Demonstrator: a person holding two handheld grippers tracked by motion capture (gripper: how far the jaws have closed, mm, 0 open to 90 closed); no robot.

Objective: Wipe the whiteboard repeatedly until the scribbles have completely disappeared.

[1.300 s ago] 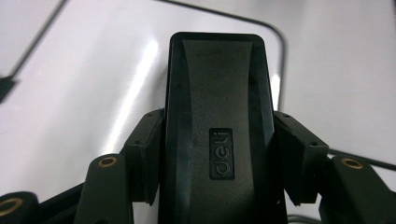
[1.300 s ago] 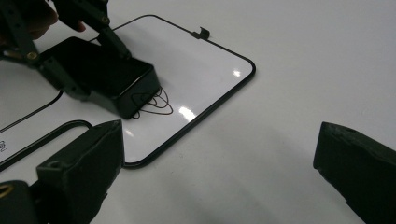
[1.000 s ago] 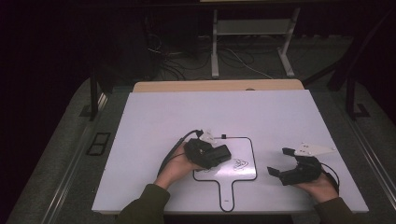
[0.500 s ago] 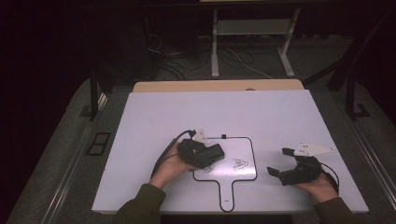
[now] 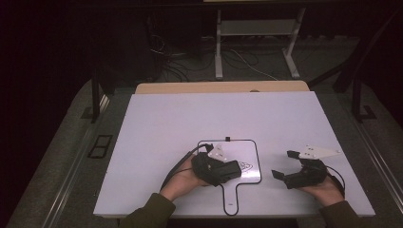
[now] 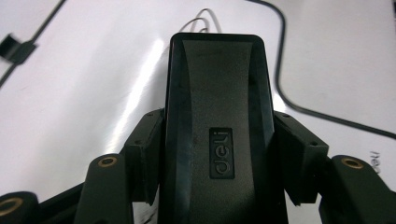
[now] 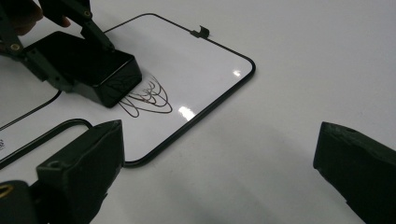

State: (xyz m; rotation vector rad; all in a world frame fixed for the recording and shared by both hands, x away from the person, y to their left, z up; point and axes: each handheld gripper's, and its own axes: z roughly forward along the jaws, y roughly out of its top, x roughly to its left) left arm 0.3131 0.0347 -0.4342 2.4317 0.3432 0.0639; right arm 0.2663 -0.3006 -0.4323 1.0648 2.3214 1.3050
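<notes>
A small handheld whiteboard [image 5: 247,151] with a black rim lies flat on the table, its handle toward the person. Dark scribbled loops [image 7: 148,97] mark its surface. My left gripper [image 5: 223,172] is shut on a black block eraser [image 6: 217,121] with a "deli" label. The eraser [image 7: 95,70] rests on the board at the left edge of the scribble. My right gripper [image 5: 287,166] hovers to the right of the board, off its rim, open with nothing between its fingers [image 7: 84,172].
The white table top [image 5: 190,118] stretches wide behind and to the left of the board. A small black clip [image 7: 201,31] sits on the board's far rim. Beyond the table's far edge are a metal stand [image 5: 254,42] and floor cables.
My left gripper with the eraser has slid a little right and toward the person across the board, onto the scribble's edge. The right gripper has stayed put.
</notes>
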